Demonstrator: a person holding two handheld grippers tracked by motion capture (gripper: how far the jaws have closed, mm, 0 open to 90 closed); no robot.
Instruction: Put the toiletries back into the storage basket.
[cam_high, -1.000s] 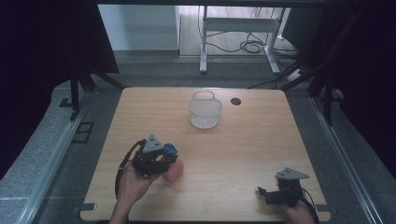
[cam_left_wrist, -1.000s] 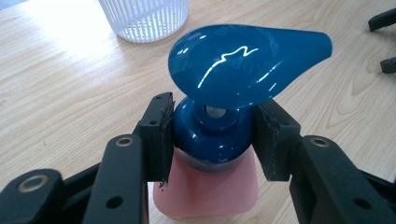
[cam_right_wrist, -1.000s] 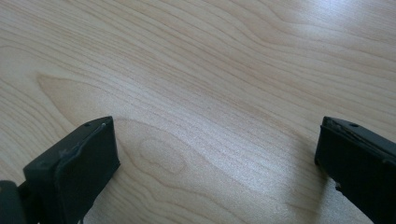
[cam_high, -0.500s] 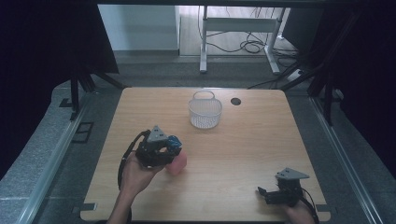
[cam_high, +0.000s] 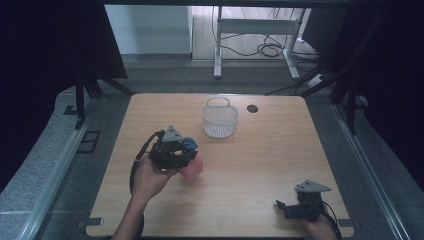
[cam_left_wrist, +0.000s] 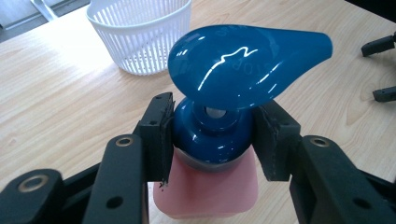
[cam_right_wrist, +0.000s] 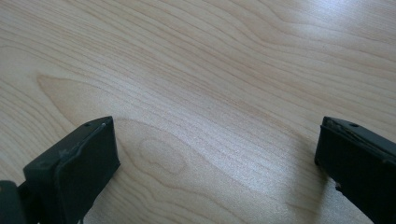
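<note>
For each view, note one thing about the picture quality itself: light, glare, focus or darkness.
High view: dim, dark surroundings, wooden table evenly lit. Left gripper view: bright white glare streaks on the blue pump cap; the white basket is sharp. Right gripper view: soft sheen on the wood, near tool jaws slightly blurred.

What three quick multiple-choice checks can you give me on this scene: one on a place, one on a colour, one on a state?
1. Where does the white basket stand?
A. At the table's far middle, beside a round hole
B. At the near right corner
C. On the floor

2. What colour is the pump head of the bottle?
A. White
B. Blue
C. Green

3. How does the left gripper stand?
A. Open over bare wood
B. Shut on the basket's rim
C. Shut on the bottle, at its blue collar

Answers:
1 A, the high view shows the basket by the far edge, near the hole.
2 B, the left gripper view shows a glossy blue head above the pink body.
3 C, both pads press the collar; the right gripper is open over wood.
</note>
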